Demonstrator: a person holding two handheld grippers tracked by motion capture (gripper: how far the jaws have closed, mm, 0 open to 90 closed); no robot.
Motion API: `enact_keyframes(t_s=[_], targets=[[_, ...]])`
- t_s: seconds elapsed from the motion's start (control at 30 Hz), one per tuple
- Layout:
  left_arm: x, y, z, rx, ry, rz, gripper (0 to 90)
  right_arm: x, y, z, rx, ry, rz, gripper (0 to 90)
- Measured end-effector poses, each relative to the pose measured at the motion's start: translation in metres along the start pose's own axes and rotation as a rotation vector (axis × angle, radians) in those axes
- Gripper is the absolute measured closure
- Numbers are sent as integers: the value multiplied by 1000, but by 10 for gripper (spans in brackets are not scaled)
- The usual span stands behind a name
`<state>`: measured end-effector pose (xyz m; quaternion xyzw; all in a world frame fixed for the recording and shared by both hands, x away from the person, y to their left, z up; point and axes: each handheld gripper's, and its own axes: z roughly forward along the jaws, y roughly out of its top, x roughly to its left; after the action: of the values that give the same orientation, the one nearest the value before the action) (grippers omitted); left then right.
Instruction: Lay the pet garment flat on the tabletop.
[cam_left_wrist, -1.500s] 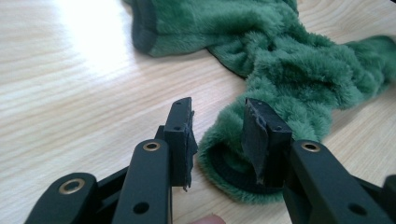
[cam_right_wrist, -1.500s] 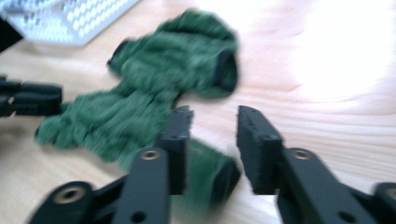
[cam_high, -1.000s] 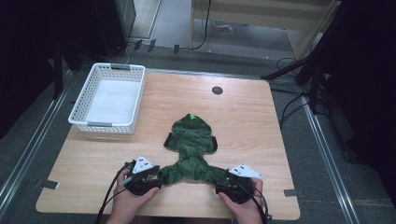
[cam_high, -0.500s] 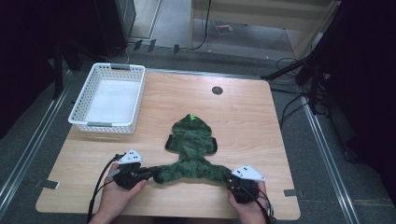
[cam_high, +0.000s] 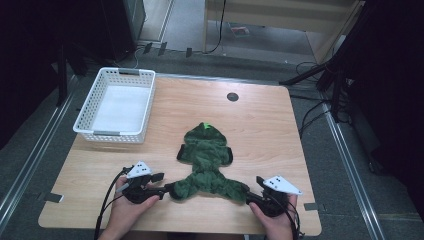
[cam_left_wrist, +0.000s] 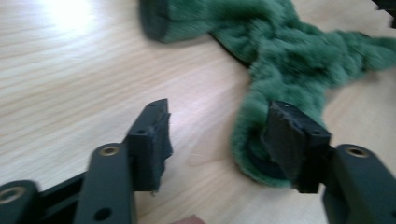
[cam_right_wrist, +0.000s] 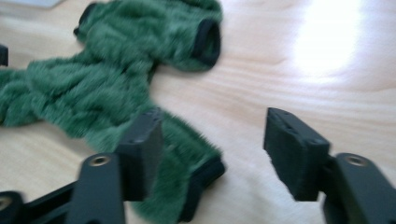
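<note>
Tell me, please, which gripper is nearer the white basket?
Left. The left gripper sits at the table's near edge, below the white basket; the right gripper lies beyond the green garment, farther away.

Bare table (cam_high: 260, 120) surrounds the green garment (cam_high: 207, 162); white basket (cam_high: 116, 105) blocks far left.

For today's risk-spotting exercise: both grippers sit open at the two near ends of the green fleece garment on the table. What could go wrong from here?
1. The left gripper has just one jaw over the green fleece garment, so closing may pinch only fuzz and slip off.
2. The right gripper is equally off-centre on its cuff; uneven grips could skew the garment when lifted.
</note>
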<state>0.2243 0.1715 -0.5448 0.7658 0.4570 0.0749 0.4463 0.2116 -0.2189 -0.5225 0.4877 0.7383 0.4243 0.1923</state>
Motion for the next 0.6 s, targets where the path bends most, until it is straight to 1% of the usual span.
enact_keyframes(t_s=[0.03,0.07,0.1,0.13,0.17,0.2,0.27,0.3,0.33,0.37,0.4,0.47,0.6], targets=[[1,0,-2,-13,17,0,373,-3,0,-1,-14,-4,-3,336],[3,-1,-3,-32,33,4,346,-5,1,-2,-19,-6,-2,322],[6,-1,-7,-50,44,1,331,-8,2,-4,-22,-4,-7,289],[9,-2,-10,-62,50,-2,298,-11,3,-6,-28,-4,-24,226],[12,-2,-15,-83,68,-18,254,-13,4,-7,-35,-10,-29,177],[15,-2,-18,-91,81,-22,210,-17,6,-9,-40,-16,-26,114],[22,-2,-28,-109,103,-34,151,-24,8,-12,-50,-8,-11,34],[24,-3,-31,-121,111,-42,124,-30,9,-13,-53,2,4,0],[28,-4,-36,-138,109,-41,95,-34,9,-14,-55,3,13,0],[32,-5,-41,-150,101,-48,37,-39,9,-15,-63,-6,17,0],[37,-6,-46,-168,97,-61,0,-44,8,-16,-67,-19,32,0],[45,-8,-56,-197,100,-74,0,-55,7,-18,-76,-43,55,0],[60,-15,-73,-223,137,-96,0,-74,5,-23,-96,-69,99,0]])
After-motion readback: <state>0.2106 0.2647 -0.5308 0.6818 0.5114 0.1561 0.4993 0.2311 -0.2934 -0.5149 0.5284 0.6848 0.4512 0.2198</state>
